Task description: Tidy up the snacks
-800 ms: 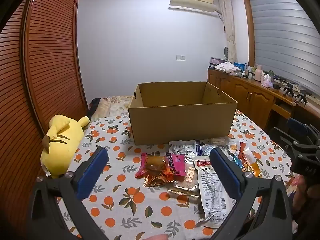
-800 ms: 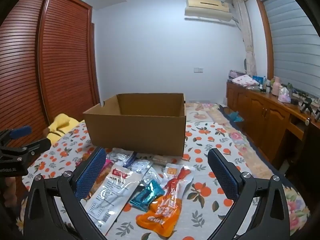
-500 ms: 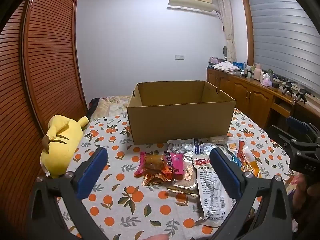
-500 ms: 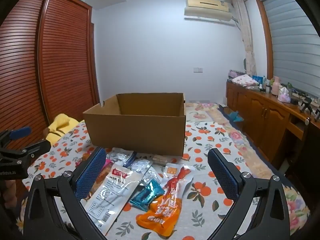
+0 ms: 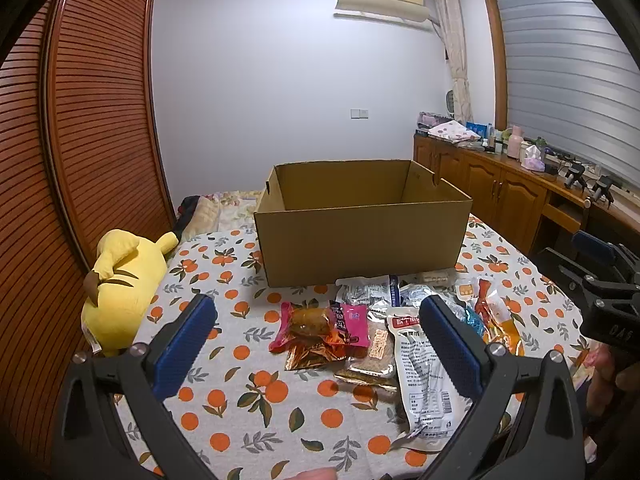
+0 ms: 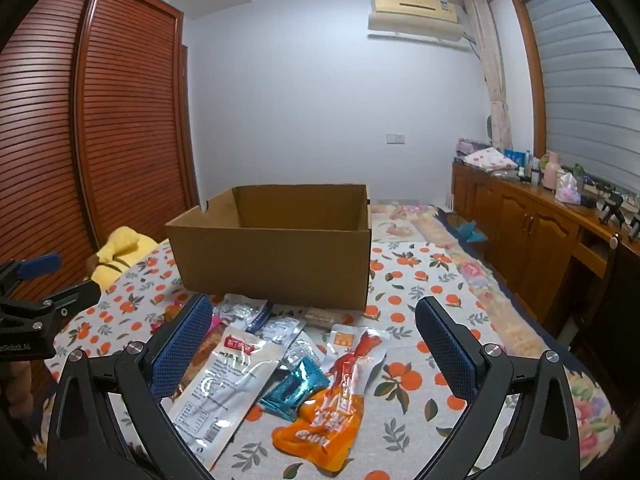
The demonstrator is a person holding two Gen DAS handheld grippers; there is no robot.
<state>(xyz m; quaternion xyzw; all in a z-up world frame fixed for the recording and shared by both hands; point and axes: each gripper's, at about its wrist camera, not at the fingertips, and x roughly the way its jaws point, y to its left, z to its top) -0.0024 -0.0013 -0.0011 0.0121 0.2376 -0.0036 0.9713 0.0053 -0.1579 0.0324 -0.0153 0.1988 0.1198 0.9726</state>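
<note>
An open cardboard box (image 5: 362,236) (image 6: 276,264) stands on the orange-patterned tablecloth (image 5: 248,396), with nothing showing inside. Several snack packets lie in front of it: a pink packet (image 5: 320,326), a long white pouch (image 5: 424,376) (image 6: 224,380), an orange pouch (image 6: 332,408) and a small teal packet (image 6: 294,388). My left gripper (image 5: 316,340) hovers open above the pink packet, nothing between its fingers. My right gripper (image 6: 314,346) hovers open above the white and orange pouches, also holding nothing.
A yellow plush toy (image 5: 120,284) lies at the table's left edge. A slatted wooden wardrobe (image 5: 72,140) stands on the left, a wooden sideboard (image 6: 532,224) with bottles on the right. The other gripper shows at each view's side (image 5: 600,292) (image 6: 28,304).
The left view has shifted slightly, so the box and packets sit a little lower and left. Both grippers stay open and the right view is unchanged.
</note>
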